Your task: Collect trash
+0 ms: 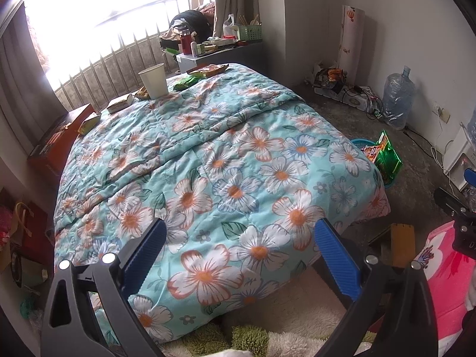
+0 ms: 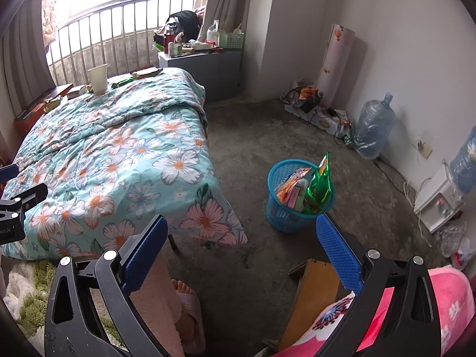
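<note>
A white paper cup (image 1: 153, 81) stands at the far end of the floral quilt (image 1: 208, 160), with several snack wrappers beside it: a green one (image 1: 186, 82), a yellow-green one (image 1: 88, 122) and a flat packet (image 1: 209, 70). The cup also shows in the right wrist view (image 2: 98, 78). A blue mesh basket (image 2: 293, 205) on the floor holds several wrappers. My left gripper (image 1: 239, 260) is open and empty over the near end of the quilt. My right gripper (image 2: 241, 257) is open and empty above the floor, short of the basket.
A grey nightstand (image 2: 205, 65) crowded with bottles stands by the window railing. A large water bottle (image 2: 373, 128), cables and a white box line the right wall. A wooden board (image 2: 312, 291) and a pink blanket (image 2: 446, 303) lie near me. A slippered foot (image 2: 186, 312) is below.
</note>
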`<state>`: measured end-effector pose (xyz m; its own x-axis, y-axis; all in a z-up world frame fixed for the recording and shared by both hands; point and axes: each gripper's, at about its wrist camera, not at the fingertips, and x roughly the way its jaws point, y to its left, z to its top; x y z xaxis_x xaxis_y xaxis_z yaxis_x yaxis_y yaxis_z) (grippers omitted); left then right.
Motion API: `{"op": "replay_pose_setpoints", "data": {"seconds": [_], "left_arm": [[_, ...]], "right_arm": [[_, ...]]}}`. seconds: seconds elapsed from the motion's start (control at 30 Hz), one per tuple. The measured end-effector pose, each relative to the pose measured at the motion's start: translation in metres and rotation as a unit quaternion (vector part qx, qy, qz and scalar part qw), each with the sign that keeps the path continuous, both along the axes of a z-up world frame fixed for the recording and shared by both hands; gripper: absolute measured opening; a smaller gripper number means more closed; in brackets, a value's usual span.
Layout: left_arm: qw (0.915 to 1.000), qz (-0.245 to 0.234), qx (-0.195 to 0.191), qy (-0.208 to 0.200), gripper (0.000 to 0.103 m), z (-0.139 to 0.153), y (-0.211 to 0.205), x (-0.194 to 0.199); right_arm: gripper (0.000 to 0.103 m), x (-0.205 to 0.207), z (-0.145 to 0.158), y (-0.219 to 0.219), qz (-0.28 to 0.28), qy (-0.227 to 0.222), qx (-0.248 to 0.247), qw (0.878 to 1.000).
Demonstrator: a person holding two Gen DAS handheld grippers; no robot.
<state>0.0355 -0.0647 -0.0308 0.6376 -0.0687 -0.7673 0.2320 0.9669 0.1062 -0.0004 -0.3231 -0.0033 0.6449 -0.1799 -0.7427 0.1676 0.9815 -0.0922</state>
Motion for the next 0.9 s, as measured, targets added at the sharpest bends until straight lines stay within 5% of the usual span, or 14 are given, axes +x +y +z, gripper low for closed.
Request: {"op": "replay_pose_setpoints", "data": {"seconds": [0.37,0.9], "left_arm": [[0.9982,0.053,-0.025,-0.012,0.097,0.006,0.037,-0.006],[0.9987,0.029,-0.040,-0.012,0.097,0.008,0.025,-0.008]], "right_arm": [[0.095,-0.001,0.001,0.003,0.006,-0.005,0.001,1.000],[0.095,-0.002,0.001,0.014,0.015,-0.003,-0.012,1.000]]}}
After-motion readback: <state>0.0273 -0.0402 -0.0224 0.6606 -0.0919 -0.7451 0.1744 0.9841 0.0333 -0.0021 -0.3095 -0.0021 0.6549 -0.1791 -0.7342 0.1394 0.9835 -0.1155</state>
